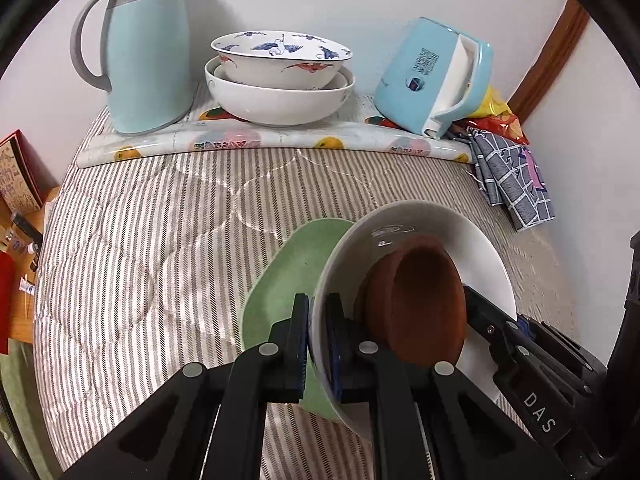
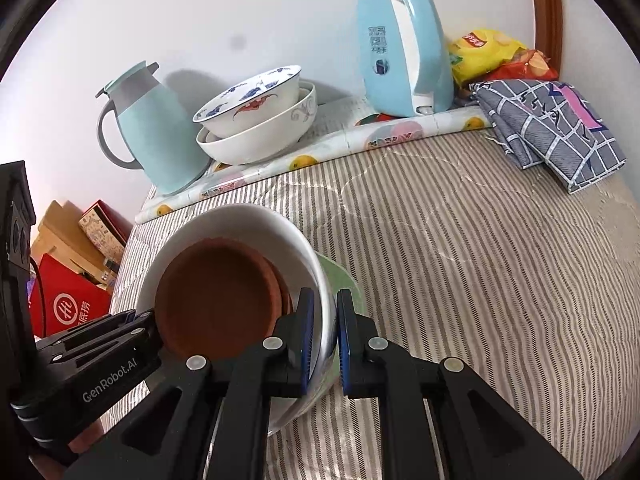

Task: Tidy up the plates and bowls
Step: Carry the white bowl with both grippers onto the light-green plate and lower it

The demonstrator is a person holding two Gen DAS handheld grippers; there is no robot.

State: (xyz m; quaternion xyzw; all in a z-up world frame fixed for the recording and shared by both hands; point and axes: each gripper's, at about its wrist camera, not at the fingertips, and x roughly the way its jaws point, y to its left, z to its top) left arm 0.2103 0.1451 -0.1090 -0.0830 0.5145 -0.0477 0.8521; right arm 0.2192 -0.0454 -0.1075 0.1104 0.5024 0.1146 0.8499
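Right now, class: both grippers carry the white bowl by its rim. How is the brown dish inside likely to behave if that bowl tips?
The brown dish sits loose in the white bowl, so it would probably slide on the glossy glaze. It already leans against one wall and might slip out. It looks hard and brittle.

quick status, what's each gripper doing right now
left gripper: shut on rim of the white ceramic bowl holding a brown dish.
right gripper: shut on the opposite rim.

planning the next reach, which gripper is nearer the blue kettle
Right. The right gripper clamps the white bowl's rim on the kettle's side; the left gripper clamps the far rim.
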